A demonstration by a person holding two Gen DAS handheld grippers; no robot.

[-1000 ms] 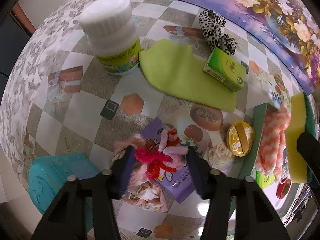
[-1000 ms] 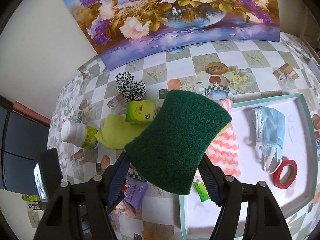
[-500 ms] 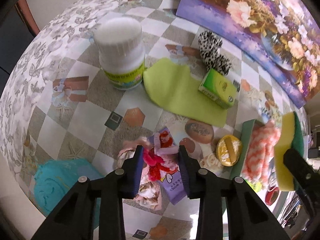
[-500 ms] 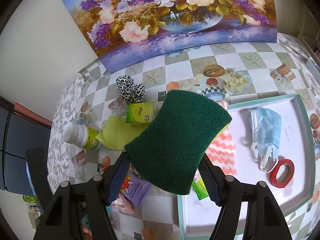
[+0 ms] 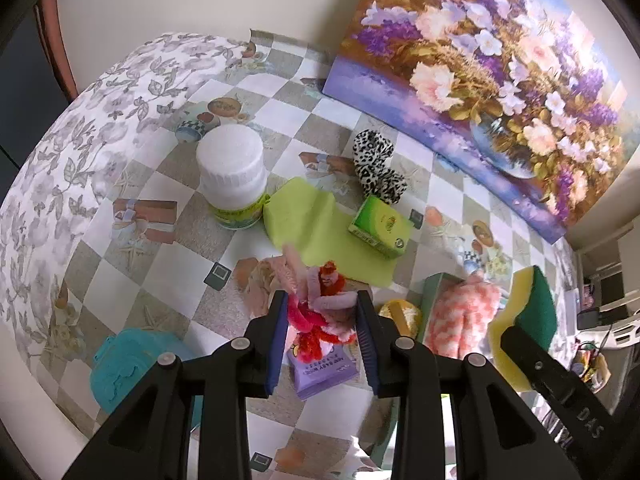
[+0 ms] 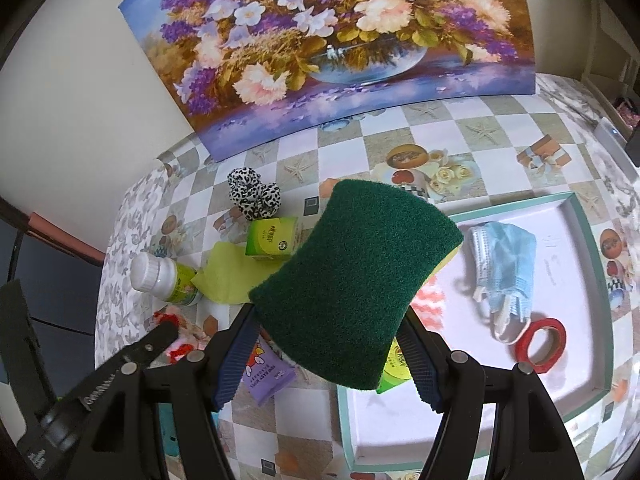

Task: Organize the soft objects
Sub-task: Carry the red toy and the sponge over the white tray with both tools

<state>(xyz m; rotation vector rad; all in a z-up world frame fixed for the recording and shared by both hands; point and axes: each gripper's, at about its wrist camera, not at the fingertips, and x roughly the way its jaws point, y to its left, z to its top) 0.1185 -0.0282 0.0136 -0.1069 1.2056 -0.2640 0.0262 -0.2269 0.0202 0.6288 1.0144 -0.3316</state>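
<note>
My left gripper [image 5: 322, 316] is shut on a red and pink fuzzy toy [image 5: 320, 304] and holds it above the table. My right gripper [image 6: 328, 344] is shut on a green and yellow sponge [image 6: 356, 276], held over the left edge of the teal-rimmed tray [image 6: 596, 248]; the sponge also shows in the left wrist view [image 5: 524, 316]. In the tray lie a pink and white chenille cloth [image 5: 464, 316], a blue face mask [image 6: 504, 268] and a red tape roll [image 6: 540, 340]. A lime cloth [image 5: 316, 224] and a leopard scrunchie [image 5: 376, 172] lie on the table.
A white bottle [image 5: 232, 176], a green box [image 5: 380, 228], a purple wipes pack [image 5: 324, 372], a yellow round tin [image 5: 400, 316], a pale pink cloth [image 5: 260, 288] and a teal object [image 5: 128, 364] are on the checked table. A flower painting [image 6: 340, 48] leans on the wall.
My left gripper closed on the fuzzy toy and lifted it off the purple pack. The right gripper kept the sponge and rose slightly.
</note>
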